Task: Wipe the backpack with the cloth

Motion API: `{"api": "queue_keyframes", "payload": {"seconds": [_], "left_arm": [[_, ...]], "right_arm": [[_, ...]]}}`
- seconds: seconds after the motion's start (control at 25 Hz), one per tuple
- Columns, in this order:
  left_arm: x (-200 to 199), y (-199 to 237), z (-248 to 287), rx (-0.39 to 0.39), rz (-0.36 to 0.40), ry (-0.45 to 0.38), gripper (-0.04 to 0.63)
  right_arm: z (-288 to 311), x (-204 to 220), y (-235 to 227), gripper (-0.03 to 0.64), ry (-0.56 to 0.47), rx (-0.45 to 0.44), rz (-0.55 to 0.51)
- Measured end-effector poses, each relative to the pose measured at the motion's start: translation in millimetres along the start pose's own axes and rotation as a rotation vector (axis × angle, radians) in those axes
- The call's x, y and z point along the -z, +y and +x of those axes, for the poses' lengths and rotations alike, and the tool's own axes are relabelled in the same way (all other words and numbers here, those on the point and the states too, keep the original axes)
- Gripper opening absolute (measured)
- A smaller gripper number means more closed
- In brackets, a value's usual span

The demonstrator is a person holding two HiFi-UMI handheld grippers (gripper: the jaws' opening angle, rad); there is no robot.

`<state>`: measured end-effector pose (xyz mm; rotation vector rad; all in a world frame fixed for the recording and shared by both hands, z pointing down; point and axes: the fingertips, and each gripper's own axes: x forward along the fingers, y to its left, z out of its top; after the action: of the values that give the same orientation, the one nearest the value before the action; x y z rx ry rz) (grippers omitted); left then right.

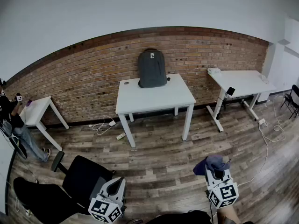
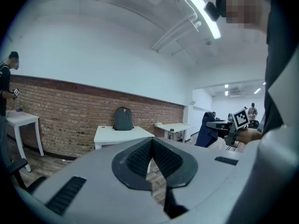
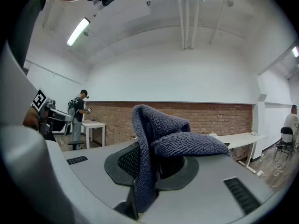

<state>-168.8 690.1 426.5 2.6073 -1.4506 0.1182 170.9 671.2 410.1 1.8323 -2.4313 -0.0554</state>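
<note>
Two grippers, both well short of the backpack (image 1: 152,68), with open floor (image 1: 159,162) and the depth of the white surface (image 1: 154,101) under the backpack in between. Wiping not begun, by my read.

- right gripper (image 1: 216,171): clamped on the cloth (image 3: 158,139). The cloth is dark blue, looped pile, limp. One fold stands up out of the jaws, a flap flops over sideways, and a tail hangs down through the gap. The grip is on a bunched middle, so no flat wiping face is presented. It likely has to be pressed onto the backpack to spread.
- left gripper (image 2: 152,143): jaws together at the tips, nothing between them. Free to steady the backpack.

Backpack: grey, at the back edge of the surface, with the brick wall (image 1: 93,73) right behind it. It stands upright, long axis vertical, top end up, front panel facing out toward the grippers. There is a small light tag (image 1: 152,55) high on that panel, and a strap end (image 1: 168,79) pokes out at its lower right.

Handling, judged: soft fabric shell, contents unknown, probably light, and it gives under pressure. The wall backs it against straight-in pushes, but sideways strokes could slide or tip it. Best hold is the top loop, if there is one, or the upper shoulder with the left gripper. Wipe top-down along the long axis with the right. Nothing fragile shows.
</note>
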Motion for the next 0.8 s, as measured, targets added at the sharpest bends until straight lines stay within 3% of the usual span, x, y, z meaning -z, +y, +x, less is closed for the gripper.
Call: {"api": "queue_keyframes", "payload": {"seconds": [0.28, 0.44, 0.8], "left_arm": [[10.2, 21.5, -9.5, -0.001, -0.042, 0.002, -0.006], [18.6, 18.2, -6.9, 0.017, -0.042, 0.020, -0.006], [16.5, 29.6, 30.1, -0.039, -0.035, 0.023, -0.006]], "right_arm": [[3.4, 1.4, 24.7, 0.064, 0.025, -0.005, -0.063], [8.8, 10.1, 19.6, 0.064, 0.052, 0.000, -0.046], [68.2, 10.9, 1.9, 0.064, 0.016, -0.066, -0.078]]}}
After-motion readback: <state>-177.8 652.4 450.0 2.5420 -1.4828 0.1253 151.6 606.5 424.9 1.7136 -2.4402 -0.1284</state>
